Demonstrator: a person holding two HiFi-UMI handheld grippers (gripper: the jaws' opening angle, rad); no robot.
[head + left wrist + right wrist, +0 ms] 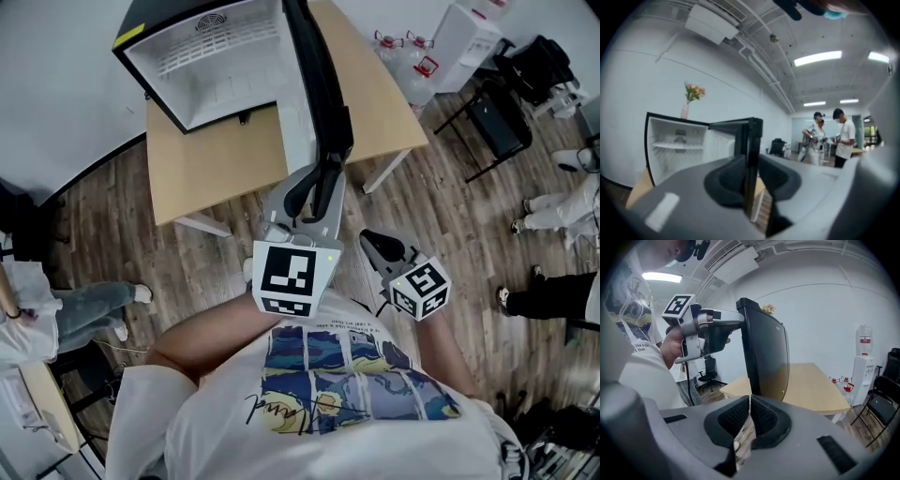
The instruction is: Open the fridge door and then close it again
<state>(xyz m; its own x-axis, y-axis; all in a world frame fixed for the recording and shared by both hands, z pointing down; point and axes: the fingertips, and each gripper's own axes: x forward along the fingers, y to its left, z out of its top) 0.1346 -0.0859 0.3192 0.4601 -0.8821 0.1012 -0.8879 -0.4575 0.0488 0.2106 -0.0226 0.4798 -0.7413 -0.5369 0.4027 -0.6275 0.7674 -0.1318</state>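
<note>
The left gripper (320, 180) pinches the door (314, 66) by its edge, the right gripper (373, 242) is closed and empty, and a fast push could make the door slip free and slam.

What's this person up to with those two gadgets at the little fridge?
A person is working a small fridge that sits on a wooden table, using two handheld grippers. The fridge door stands wide open, and the left gripper has its fingers closed on the door's free edge. The right gripper is held beside it, clear of the door, fingers together and holding nothing.
</note>
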